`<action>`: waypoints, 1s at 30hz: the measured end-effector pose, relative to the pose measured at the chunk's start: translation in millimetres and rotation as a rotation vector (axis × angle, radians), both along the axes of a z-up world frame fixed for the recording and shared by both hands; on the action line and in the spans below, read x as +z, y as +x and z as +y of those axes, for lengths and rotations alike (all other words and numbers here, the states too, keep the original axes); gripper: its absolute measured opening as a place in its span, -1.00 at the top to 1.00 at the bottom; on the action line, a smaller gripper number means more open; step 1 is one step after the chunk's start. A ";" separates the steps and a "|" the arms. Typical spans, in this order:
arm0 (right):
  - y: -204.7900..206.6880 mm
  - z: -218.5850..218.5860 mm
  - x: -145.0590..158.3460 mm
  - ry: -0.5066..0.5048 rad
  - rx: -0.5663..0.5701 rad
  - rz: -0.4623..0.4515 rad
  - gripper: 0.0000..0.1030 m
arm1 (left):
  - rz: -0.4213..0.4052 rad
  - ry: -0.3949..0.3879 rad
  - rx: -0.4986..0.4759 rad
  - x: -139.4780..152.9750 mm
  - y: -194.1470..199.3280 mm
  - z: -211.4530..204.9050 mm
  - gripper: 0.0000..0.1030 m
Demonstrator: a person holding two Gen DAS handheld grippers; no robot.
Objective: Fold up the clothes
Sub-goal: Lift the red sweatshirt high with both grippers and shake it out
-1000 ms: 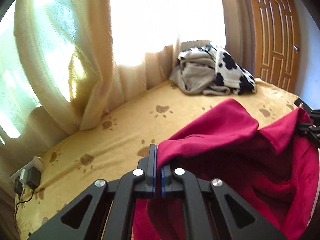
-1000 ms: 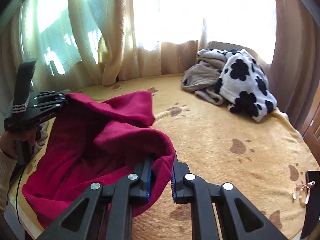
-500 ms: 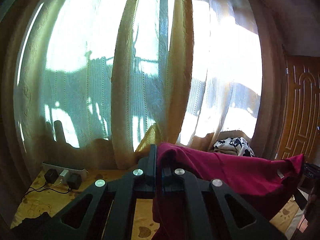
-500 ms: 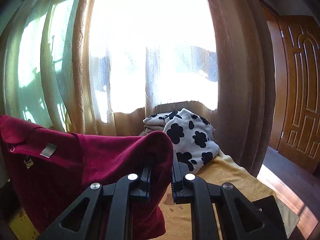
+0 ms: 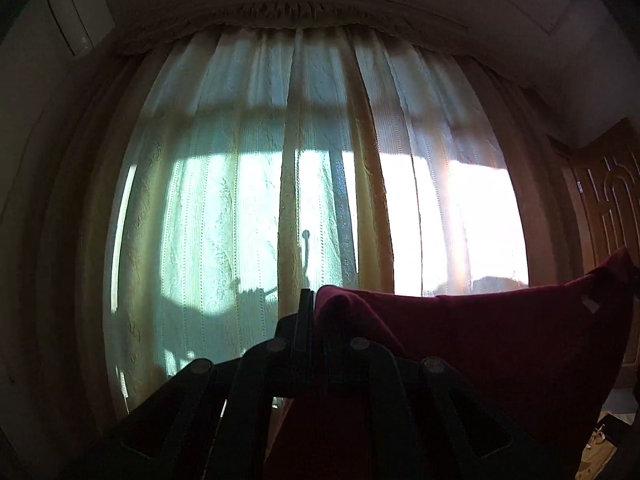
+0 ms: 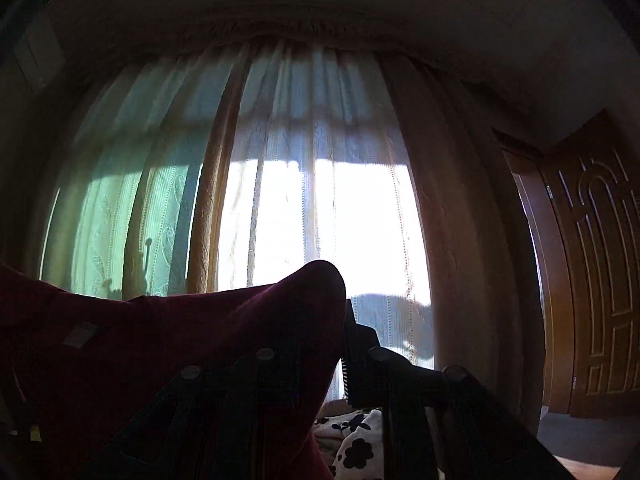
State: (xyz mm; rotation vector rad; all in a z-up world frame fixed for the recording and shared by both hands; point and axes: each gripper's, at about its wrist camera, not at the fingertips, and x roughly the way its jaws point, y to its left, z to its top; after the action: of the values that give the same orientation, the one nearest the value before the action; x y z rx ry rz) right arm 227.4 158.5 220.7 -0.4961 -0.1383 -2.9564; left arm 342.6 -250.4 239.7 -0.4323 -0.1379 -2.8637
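Both grippers, left gripper [image 5: 316,312] and right gripper [image 6: 344,320], still clenched the red garment [image 5: 480,344], now lifted from the bed toward the curtain [image 5: 320,180].

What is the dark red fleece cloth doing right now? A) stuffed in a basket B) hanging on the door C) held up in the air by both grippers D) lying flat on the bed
C: the dark red fleece cloth is pinched by the left gripper and the right gripper, stretched between them in front of the pale sheer curtain.
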 end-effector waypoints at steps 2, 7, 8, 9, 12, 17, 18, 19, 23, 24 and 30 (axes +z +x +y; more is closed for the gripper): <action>21.3 1.1 21.8 0.002 0.001 0.082 0.69 | 0.055 -0.018 0.018 16.4 24.9 4.4 0.91; 73.4 -0.5 58.0 0.025 -0.041 0.249 0.69 | 0.170 -0.080 0.079 44.7 84.3 20.0 0.91; 81.9 -0.4 62.4 0.030 -0.048 0.275 0.69 | 0.186 -0.091 0.090 46.9 93.9 22.8 0.91; 89.5 -1.0 64.5 0.038 -0.057 0.296 0.69 | 0.195 -0.098 0.097 48.1 101.1 24.8 0.91; 104.5 -5.8 63.2 0.063 -0.080 0.333 0.69 | 0.200 -0.113 0.117 47.8 114.0 28.3 0.91; 88.2 -17.8 45.7 0.104 -0.093 0.274 0.69 | 0.089 -0.122 0.138 29.2 90.4 21.0 0.91; 80.8 -20.6 39.7 0.114 -0.094 0.251 0.69 | 0.052 -0.119 0.140 22.5 81.3 17.5 0.91; 70.8 -25.1 32.7 0.125 -0.097 0.224 0.69 | 0.012 -0.116 0.142 14.5 71.7 13.7 0.91; 14.8 -44.7 -6.7 0.181 -0.083 0.074 0.69 | -0.180 -0.073 0.147 -30.7 20.0 -10.3 0.91; -3.6 -50.4 -18.6 0.196 -0.075 0.027 0.69 | -0.231 -0.053 0.148 -45.0 5.0 -18.2 0.91; -129.8 -96.0 -105.7 0.320 -0.020 -0.289 0.69 | -0.537 0.099 0.154 -140.4 -101.1 -73.3 0.91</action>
State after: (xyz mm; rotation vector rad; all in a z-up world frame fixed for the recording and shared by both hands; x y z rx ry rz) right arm 97.5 62.6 115.0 -0.0277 0.3067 -2.9686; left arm 241.5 -323.7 99.3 0.3575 -0.1152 -2.7436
